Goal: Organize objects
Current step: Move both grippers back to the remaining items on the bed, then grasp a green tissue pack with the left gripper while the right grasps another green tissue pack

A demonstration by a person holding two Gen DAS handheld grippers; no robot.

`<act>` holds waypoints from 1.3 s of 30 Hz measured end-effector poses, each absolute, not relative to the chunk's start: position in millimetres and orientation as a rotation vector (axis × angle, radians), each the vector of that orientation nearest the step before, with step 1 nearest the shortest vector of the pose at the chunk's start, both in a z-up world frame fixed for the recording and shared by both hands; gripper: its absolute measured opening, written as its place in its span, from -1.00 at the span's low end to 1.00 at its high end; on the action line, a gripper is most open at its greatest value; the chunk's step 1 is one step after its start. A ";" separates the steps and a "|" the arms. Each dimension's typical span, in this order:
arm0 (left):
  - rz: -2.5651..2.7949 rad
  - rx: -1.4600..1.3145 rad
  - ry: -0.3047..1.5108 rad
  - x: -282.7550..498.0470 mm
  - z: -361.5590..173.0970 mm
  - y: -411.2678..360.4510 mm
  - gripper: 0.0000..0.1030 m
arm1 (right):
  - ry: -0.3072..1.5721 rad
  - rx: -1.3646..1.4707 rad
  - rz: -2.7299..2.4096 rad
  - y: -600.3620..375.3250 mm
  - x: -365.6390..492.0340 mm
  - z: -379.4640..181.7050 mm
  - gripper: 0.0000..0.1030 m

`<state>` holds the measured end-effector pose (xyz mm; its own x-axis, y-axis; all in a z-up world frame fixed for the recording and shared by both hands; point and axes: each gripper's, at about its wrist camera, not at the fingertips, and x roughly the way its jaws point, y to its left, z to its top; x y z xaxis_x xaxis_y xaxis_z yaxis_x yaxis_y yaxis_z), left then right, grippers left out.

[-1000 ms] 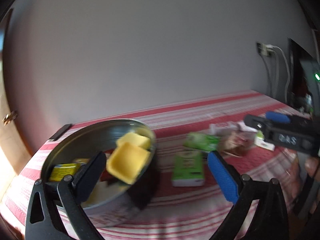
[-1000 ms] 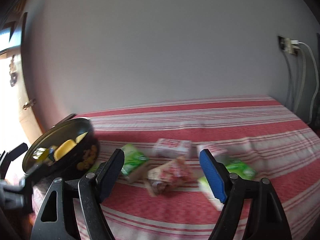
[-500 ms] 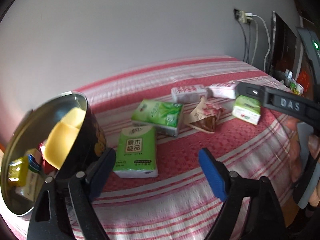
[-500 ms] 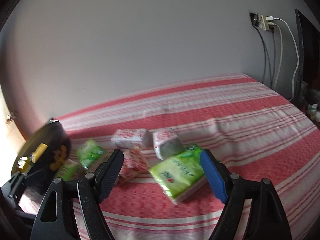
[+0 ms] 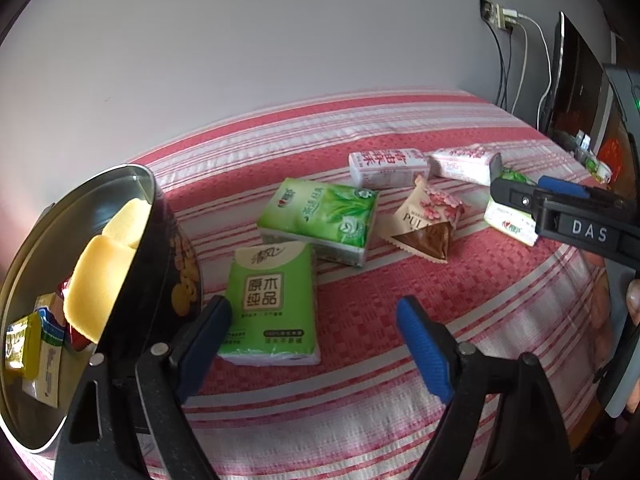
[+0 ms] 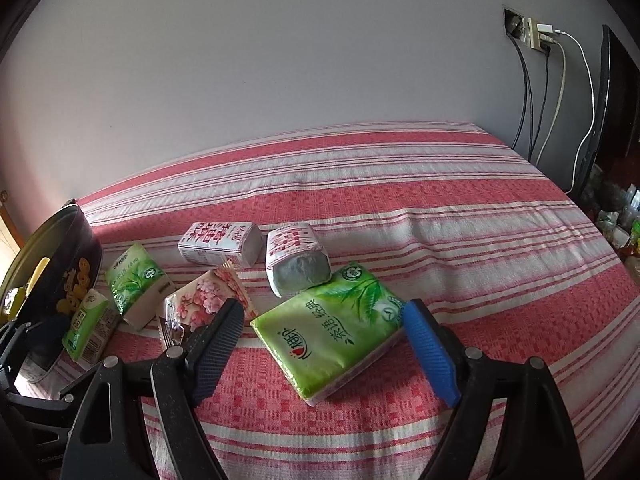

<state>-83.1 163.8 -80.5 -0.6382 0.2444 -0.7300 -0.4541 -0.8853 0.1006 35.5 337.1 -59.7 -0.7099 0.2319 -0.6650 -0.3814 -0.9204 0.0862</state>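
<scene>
Left gripper point(image 5: 316, 344) spread wide, empty, green tissue pack point(image 5: 272, 304) just ahead; right gripper point(image 6: 324, 352) likewise spread, bright-green pack point(image 6: 332, 336) between its fingers, untouched.

Wall socket point(image 6: 536, 34), cables point(image 6: 528, 100) — perhaps a monitor point(image 6: 616, 92) — beside striped cloth point(image 6: 460, 208)

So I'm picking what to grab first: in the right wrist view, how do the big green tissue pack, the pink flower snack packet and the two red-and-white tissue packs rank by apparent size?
1. Big green tissue pack, largest, though also nearest the camera.
2. Pink flower snack packet, partly hidden behind the right gripper.
3. The red-and-white tissue pack lying sideways and the end-on red-and-white tissue pack look alike; no ranking.
</scene>
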 end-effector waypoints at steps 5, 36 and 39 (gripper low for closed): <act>2.479 -1.067 0.431 -87.7 -82.4 170.3 0.78 | 0.322 -1.002 2.595 340.3 32.3 -63.1 0.63; 2.456 -1.003 0.311 -89.4 -74.2 159.1 0.53 | 0.410 -1.080 2.672 346.1 37.2 -69.7 0.55; 2.441 -1.042 0.340 -92.8 -78.6 164.8 0.53 | 0.401 -1.079 2.675 345.5 37.4 -69.0 0.55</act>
<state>-92.8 164.8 -78.6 -0.6065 0.3162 -0.7295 -0.5035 -0.8629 0.0445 37.4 345.5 -69.0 -0.7029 0.1084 -0.7030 -0.3098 -0.9363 0.1655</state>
